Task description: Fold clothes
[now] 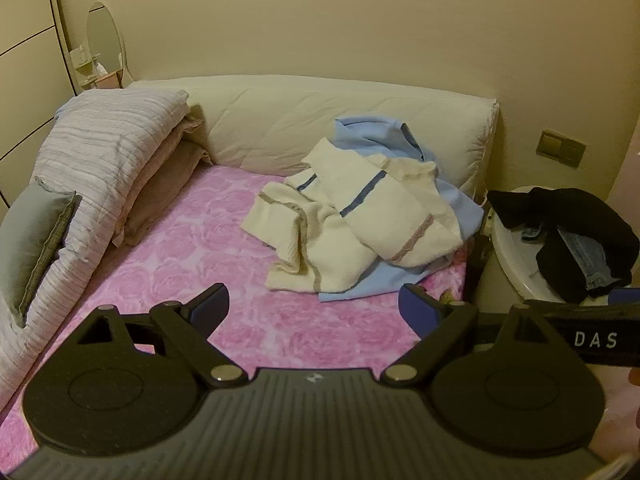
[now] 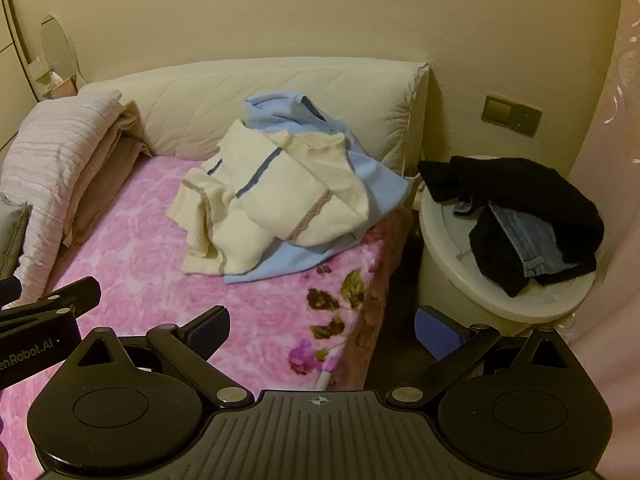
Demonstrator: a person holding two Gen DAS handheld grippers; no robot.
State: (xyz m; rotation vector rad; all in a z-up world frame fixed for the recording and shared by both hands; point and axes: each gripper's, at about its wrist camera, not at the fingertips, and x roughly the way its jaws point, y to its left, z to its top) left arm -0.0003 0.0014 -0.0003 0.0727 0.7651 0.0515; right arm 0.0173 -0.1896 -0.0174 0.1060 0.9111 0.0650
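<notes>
A crumpled cream garment with blue and tan stripes (image 1: 352,216) (image 2: 272,196) lies on a light blue garment (image 1: 456,208) (image 2: 372,188), heaped at the far right of the pink floral bed (image 1: 224,240) (image 2: 132,248). My left gripper (image 1: 316,308) hovers open over the bed, well short of the heap, nothing between its blue pads. My right gripper (image 2: 320,330) is open too, above the bed's right corner. Black clothing (image 1: 568,220) (image 2: 520,192) and jeans (image 2: 528,240) fill a white basket (image 1: 516,264) (image 2: 452,248) right of the bed.
A cream cushion (image 1: 320,120) (image 2: 260,92) lines the wall behind the heap. Folded quilts and pillows (image 1: 104,168) (image 2: 60,152) are stacked along the bed's left side. A gap of dark floor (image 2: 396,320) separates the bed from the basket.
</notes>
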